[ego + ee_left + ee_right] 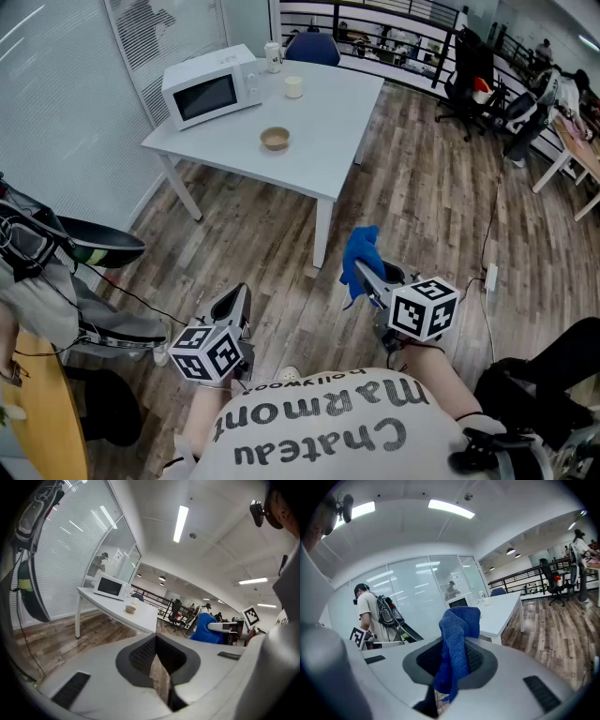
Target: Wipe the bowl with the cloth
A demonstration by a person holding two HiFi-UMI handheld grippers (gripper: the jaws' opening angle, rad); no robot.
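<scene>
Wood floor (422, 187) underfoot; bowl (275, 139) on the table (328, 122) ahead; right gripper (367, 272) pinches the cloth (359, 248); left gripper (234, 305) pressed together, empty.

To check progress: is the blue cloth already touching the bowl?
No, the cloth hangs in the right tool, well apart from the bowl on the table.

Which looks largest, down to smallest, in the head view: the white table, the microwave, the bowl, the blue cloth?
1. white table
2. microwave
3. blue cloth, though it is nearer the camera, so its place is unsure
4. bowl
</scene>
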